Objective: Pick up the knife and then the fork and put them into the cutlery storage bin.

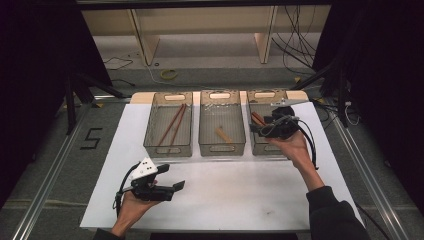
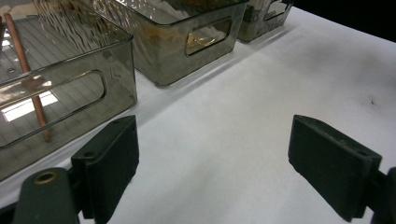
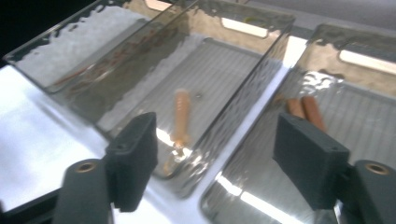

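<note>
On the white desk (image 1: 225, 195) stand three clear bins in a row: the left bin (image 1: 168, 125) holds two long brown sticks (image 1: 173, 126), the middle bin (image 1: 222, 122) a short stick (image 1: 223, 135). The right gripper (image 1: 261, 129) hovers over the right bin (image 1: 265, 97) with jaws apart, nothing between them. The left gripper (image 1: 176, 180) is held low over the near desk, also parted.

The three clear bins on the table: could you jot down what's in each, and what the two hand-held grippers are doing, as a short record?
Left bin: two long reddish-brown sticks, lying crossed
Middle bin: one short tan stick
Right bin: two short reddish-brown sticks, partly hidden by the gripper
Left gripper: jaws open and empty, held over the white table sheet
Right gripper: jaws open and empty, above the right bin
</note>
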The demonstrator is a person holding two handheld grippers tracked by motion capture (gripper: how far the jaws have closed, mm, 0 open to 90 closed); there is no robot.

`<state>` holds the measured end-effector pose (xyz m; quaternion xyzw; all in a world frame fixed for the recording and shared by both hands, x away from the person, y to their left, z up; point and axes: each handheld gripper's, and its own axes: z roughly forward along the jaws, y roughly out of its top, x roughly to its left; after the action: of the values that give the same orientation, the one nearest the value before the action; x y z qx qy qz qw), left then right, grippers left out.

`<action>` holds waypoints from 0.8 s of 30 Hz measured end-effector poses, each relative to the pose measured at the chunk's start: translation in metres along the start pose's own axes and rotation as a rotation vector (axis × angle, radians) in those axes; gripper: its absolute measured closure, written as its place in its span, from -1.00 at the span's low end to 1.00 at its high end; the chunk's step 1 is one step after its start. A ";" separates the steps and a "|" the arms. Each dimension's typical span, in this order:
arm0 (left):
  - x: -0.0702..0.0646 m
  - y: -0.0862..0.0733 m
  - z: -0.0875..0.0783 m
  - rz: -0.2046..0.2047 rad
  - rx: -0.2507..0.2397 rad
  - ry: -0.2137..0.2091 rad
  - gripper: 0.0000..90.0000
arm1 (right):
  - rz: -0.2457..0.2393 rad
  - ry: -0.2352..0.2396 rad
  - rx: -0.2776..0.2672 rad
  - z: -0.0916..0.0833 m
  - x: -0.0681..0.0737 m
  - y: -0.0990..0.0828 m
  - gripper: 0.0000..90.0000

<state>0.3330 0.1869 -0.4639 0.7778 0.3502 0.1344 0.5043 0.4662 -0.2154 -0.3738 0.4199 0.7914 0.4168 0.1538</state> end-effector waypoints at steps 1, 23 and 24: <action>0.000 0.000 0.000 -0.003 0.002 -0.001 -0.65 | 0.010 0.011 -0.002 -0.001 0.002 -0.003 -0.33; 0.000 0.000 0.000 -0.004 0.002 -0.013 -0.65 | -0.007 0.126 -0.100 -0.027 0.037 -0.067 -0.40; 0.000 0.000 0.001 -0.007 0.001 -0.017 -0.65 | 0.004 0.137 -0.105 -0.028 0.039 -0.070 -0.41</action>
<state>0.3334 0.1867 -0.4644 0.7780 0.3490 0.1258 0.5071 0.3891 -0.2204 -0.4079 0.3835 0.7762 0.4859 0.1202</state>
